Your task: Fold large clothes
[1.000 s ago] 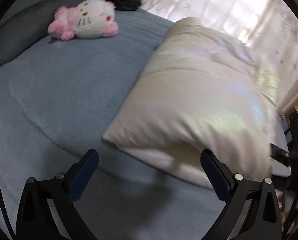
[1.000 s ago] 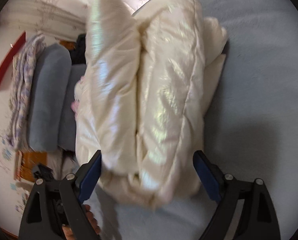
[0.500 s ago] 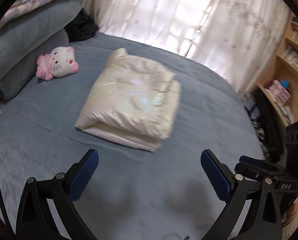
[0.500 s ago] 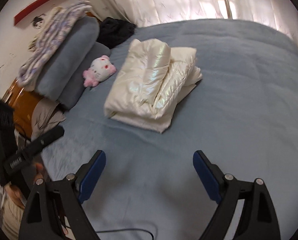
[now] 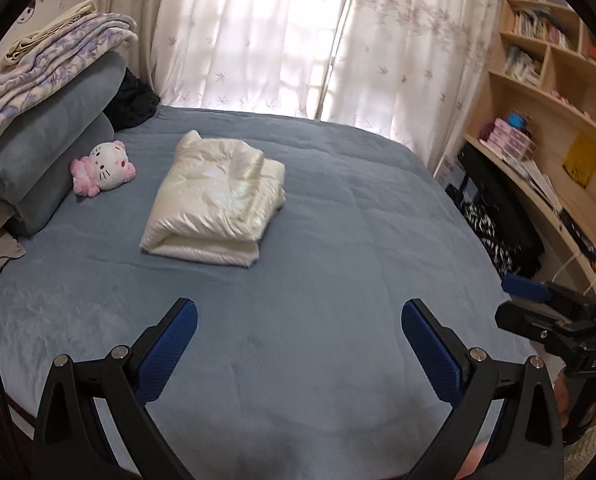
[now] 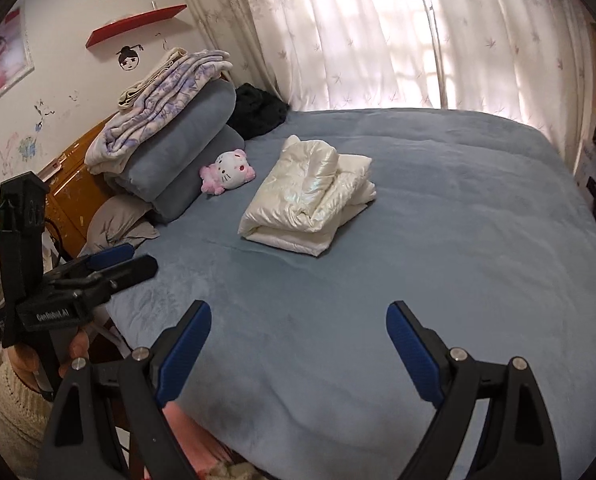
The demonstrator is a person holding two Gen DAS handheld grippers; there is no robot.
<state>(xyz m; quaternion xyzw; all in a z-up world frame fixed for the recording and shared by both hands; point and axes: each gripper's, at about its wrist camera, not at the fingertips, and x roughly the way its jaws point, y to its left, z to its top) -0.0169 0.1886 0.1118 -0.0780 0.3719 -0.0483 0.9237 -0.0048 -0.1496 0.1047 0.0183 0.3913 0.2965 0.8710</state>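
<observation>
A shiny cream puffer jacket (image 5: 218,204) (image 6: 311,196) lies folded into a thick rectangle on the blue bed (image 5: 337,264) (image 6: 457,208). My left gripper (image 5: 298,320) hangs open above the bed's near part, well short of the jacket, nothing between its blue pads. My right gripper (image 6: 298,320) is open too, equally far back and empty. Each gripper shows at the edge of the other's view: the right gripper (image 5: 525,288) at the right of the left wrist view, the left gripper (image 6: 110,260) at the left of the right wrist view.
A pink and white plush cat (image 5: 102,168) (image 6: 228,172) lies left of the jacket, beside stacked grey pillows (image 5: 54,152) topped with a floral blanket (image 6: 166,92). Dark cloth (image 6: 258,110) sits by the curtains. A wooden bookshelf (image 5: 545,92) lines the right wall.
Both grippers have pulled back and risen from right at the jacket to far from it. The jacket stays folded on the bed, now small in both views.
</observation>
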